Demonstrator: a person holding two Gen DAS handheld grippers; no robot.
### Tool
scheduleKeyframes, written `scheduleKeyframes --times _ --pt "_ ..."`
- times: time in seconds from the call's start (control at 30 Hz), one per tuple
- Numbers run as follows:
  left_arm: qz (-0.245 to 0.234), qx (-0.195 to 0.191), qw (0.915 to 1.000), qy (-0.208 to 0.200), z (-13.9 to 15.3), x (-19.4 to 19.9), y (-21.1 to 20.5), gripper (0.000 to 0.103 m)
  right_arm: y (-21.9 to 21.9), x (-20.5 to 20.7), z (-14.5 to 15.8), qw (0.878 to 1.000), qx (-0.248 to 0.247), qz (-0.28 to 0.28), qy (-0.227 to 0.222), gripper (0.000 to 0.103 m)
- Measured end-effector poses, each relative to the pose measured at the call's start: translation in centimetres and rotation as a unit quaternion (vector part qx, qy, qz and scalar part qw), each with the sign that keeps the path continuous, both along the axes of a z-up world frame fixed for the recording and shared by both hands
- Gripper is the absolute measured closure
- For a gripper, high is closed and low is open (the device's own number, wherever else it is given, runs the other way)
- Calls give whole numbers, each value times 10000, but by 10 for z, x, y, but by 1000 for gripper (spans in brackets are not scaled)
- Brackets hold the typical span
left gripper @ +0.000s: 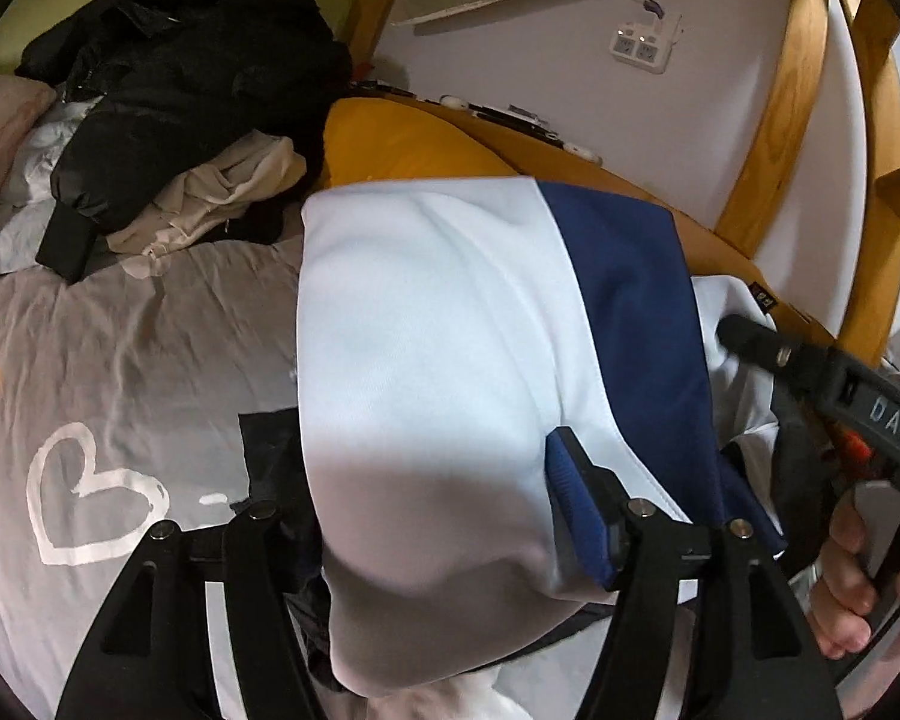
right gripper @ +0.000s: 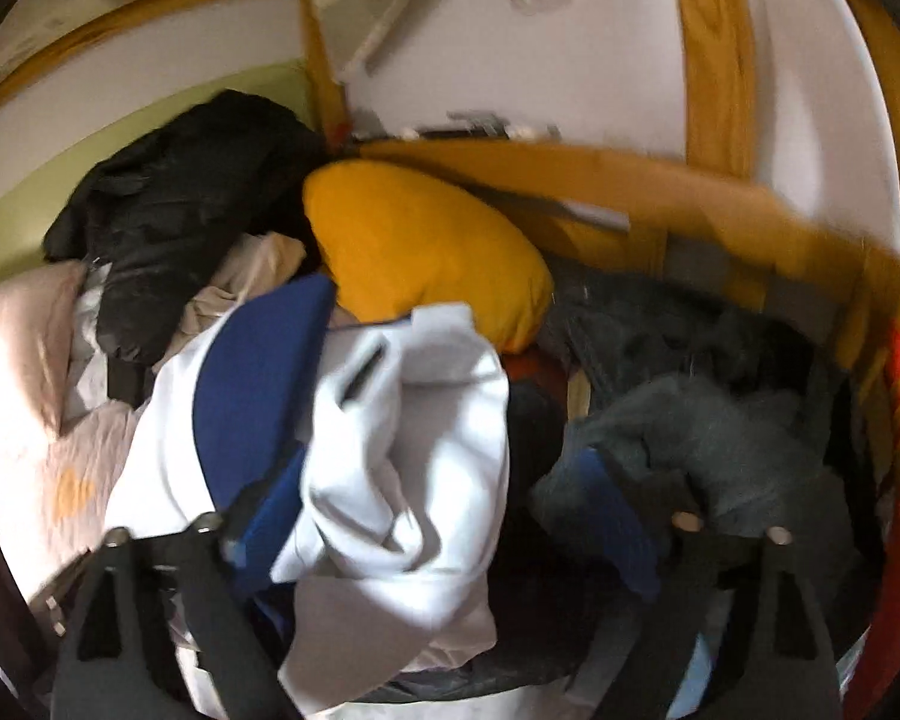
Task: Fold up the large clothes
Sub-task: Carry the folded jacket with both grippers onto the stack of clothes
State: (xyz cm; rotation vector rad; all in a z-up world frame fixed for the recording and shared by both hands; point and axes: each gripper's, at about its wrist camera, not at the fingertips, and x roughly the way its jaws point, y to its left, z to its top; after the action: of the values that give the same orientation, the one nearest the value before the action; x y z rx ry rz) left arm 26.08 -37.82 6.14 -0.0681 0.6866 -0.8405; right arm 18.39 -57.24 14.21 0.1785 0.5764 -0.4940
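Note:
A white and navy garment (left gripper: 450, 324) lies folded on the grey bed sheet (left gripper: 120, 348). My left gripper (left gripper: 426, 444) straddles its near end. Its right blue pad rests on the cloth with its face bare, its left finger is hidden under the fold, and the jaws stand open. In the right wrist view the same garment (right gripper: 402, 432) is bunched up between the fingers of my right gripper (right gripper: 444, 474), which is wide open; the right pad stands apart from the cloth. The right gripper's black finger (left gripper: 750, 339) and the hand (left gripper: 846, 576) holding it show beside the garment's navy edge.
A black jacket (left gripper: 168, 90) and a beige garment (left gripper: 222, 198) are piled at the bed's far left. A yellow pillow (left gripper: 402, 144) lies behind the fold. The wooden bed frame (left gripper: 774, 108) runs along the right. Dark grey clothes (right gripper: 708, 420) lie right of the garment.

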Motion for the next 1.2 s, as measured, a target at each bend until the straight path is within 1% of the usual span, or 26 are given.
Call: scheduleKeyframes --times 0.03,0.07,0.1,0.13,0.17,0.2,0.23,0.27,0.3,0.33,0.4,0.43,0.5,0.57,0.63,0.7,0.73,0.77,0.83,0.87,0.9,0.93,0.97,1.07,1.13,1.2 --pt "-4 68 10000 -15 0 -2 -1 39 4 2 3 9999 -52 46 -146 12" --pt "-20 103 9999 -32 -1 -3 -2 39 7 0 7 9992 21 191 -362 12" --pt "-42 128 9999 -67 -2 -5 -4 39 10 -2 12 9969 228 463 -598 12" --pt "-62 148 9998 -106 -2 -7 -4 39 12 -1 15 9942 426 681 -719 12" --pt "-70 146 9998 -119 -3 -8 -5 39 14 2 16 9916 627 870 -719 12" --pt "-71 124 9998 -101 -4 -6 -6 39 17 8 14 9910 750 960 -557 12" --pt "-76 92 9999 -90 -5 -6 -6 39 18 17 8 9926 803 887 -216 13" --pt "-75 58 9999 -101 -5 -5 -7 39 16 24 1 9948 774 667 24 19" --pt "-55 36 9999 -102 -5 -4 -8 39 11 29 -7 9961 765 390 197 23" --pt "-34 18 10000 -70 -5 -2 -10 39 1 33 -17 9949 933 169 334 28" --pt "-79 -28 10000 -3 -6 1 -19 39 -20 32 -29 9892 1439 43 274 28" --pt "-137 -17 9999 14 -6 1 -24 39 -27 31 -32 9884 1486 -71 293 28" --pt "-245 64 9997 -13 -6 -1 -36 39 -35 32 -37 9891 1403 -222 377 28" --pt "-257 143 9995 -93 -7 -5 -43 39 -39 33 -42 9899 1293 -367 446 28" --pt "-260 137 9995 -106 -6 -6 -42 39 -39 33 -45 9901 1291 -361 420 27" --pt "-282 99 9995 -37 -5 -2 -33 27 -31 31 -44 9912 1232 -266 402 24" --pt "-238 127 9996 -91 -3 -2 -27 24 -32 29 -45 9920 1177 -202 400 21" --pt "-174 183 9994 -235 -1 -5 -21 20 -30 28 -45 9928 1116 -153 399 17" --pt "-69 416 9972 -615 4 -14 -9 16 -23 26 -45 9942 1027 -32 318 15" --pt "51 670 9952 -712 6 -17 -4 12 -19 26 -45 9951 952 37 251 14" --pt "103 711 9947 -742 8 -19 3 12 -17 25 -44 9960 860 113 197 11" --pt "141 622 9949 -786 11 -21 14 12 -12 25 -45 9969 736 217 156 8" --pt "216 562 9942 -889 15 -24 24 12 -9 25 -46 9973 653 302 113 8" --pt "348 521 9903 -1241 24 -31 44 12 2 14 -39 9978 499 328 -287 8" --pt "371 528 9886 -1358 26 -34 53 12 9 10 -32 9972 357 475 -462 7" --pt "444 386 9892 -1346 27 -34 61 12 16 8 -29 9965 233 619 -504 5"
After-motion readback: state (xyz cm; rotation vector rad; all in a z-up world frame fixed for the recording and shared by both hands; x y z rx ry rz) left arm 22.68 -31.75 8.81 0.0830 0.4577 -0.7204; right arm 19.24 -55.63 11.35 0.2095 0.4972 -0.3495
